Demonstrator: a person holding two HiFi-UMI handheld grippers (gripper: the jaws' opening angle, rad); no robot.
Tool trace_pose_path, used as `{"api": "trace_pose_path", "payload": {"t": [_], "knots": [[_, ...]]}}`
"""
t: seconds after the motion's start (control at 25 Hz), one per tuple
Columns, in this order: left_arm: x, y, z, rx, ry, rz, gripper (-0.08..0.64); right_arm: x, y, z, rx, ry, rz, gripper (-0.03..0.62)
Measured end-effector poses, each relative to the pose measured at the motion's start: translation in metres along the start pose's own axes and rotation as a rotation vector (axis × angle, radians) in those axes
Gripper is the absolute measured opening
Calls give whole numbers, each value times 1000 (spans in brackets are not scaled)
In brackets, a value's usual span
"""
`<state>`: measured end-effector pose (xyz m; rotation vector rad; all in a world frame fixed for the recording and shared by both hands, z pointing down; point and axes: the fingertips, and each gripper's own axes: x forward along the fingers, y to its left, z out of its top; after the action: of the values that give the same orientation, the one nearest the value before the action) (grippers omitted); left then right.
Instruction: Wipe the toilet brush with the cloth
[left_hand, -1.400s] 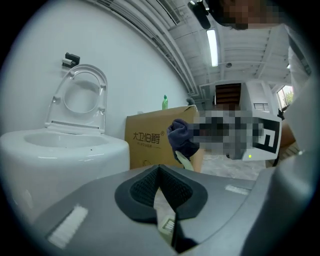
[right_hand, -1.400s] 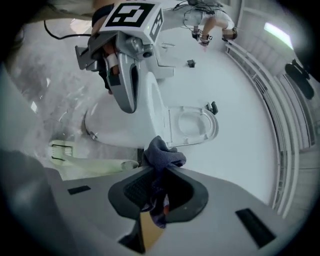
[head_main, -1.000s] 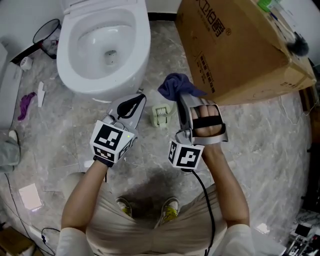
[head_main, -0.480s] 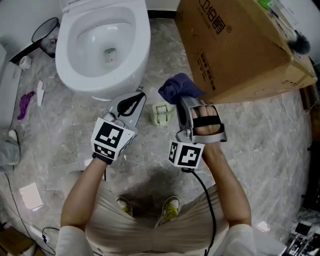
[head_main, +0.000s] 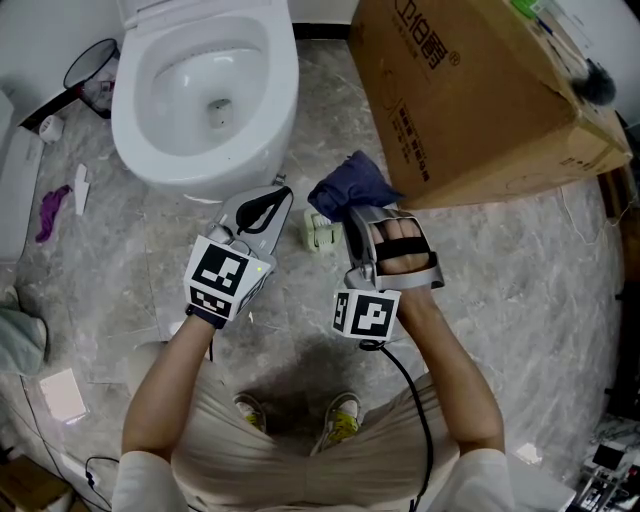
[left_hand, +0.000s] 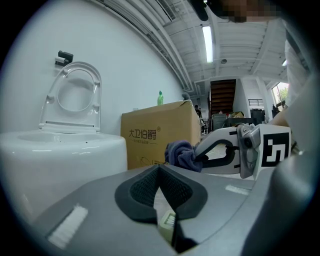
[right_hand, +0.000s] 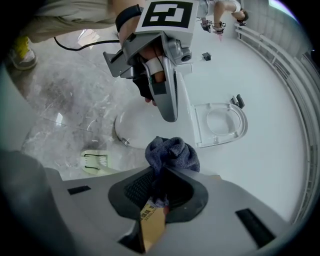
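Head view: cloth (head_main: 350, 182) above grey marbled floor (head_main: 560, 300), near white toilet (head_main: 135, 130).

Beige trousers (head_main: 290, 455), pale sleeves (head_main: 135, 482), yellowish sneakers (head_main: 341, 420); grey left tool (head_main: 281, 190) and right tool (head_main: 352, 210) bear black-and-white marker cubes (head_main: 222, 280), the right a black cable (head_main: 407, 392).

One toilet (head_main: 205, 90), one cardboard box (head_main: 480, 100), one blue cloth (head_main: 345, 180), one pale-green brush (head_main: 320, 231) — plus two grippers, a left gripper (head_main: 281, 192) and a right gripper (head_main: 353, 210).

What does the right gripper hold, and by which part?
The right gripper holds the dark blue cloth, pinched at the end with its label.
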<state>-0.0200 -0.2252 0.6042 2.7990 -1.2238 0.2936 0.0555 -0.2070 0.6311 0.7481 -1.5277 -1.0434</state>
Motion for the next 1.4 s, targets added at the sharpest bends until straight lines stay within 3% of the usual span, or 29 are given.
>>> {"api": "trace_pose_path", "payload": {"t": [0.6, 0.92, 1.24, 1.4], "knots": [[2, -2, 0, 6, 4, -4, -3, -2, 31, 2, 1, -4, 125, 57], [4, -3, -1, 11, 8, -8, -3, -12, -25, -15, 101, 24, -50, 57], [5, -13, -9, 34, 31, -30, -3, -11, -56, -31, 179, 30, -125, 57], [2, -4, -7, -5, 18, -8, -3, -13, -70, -35, 203, 34, -168, 57]]}}
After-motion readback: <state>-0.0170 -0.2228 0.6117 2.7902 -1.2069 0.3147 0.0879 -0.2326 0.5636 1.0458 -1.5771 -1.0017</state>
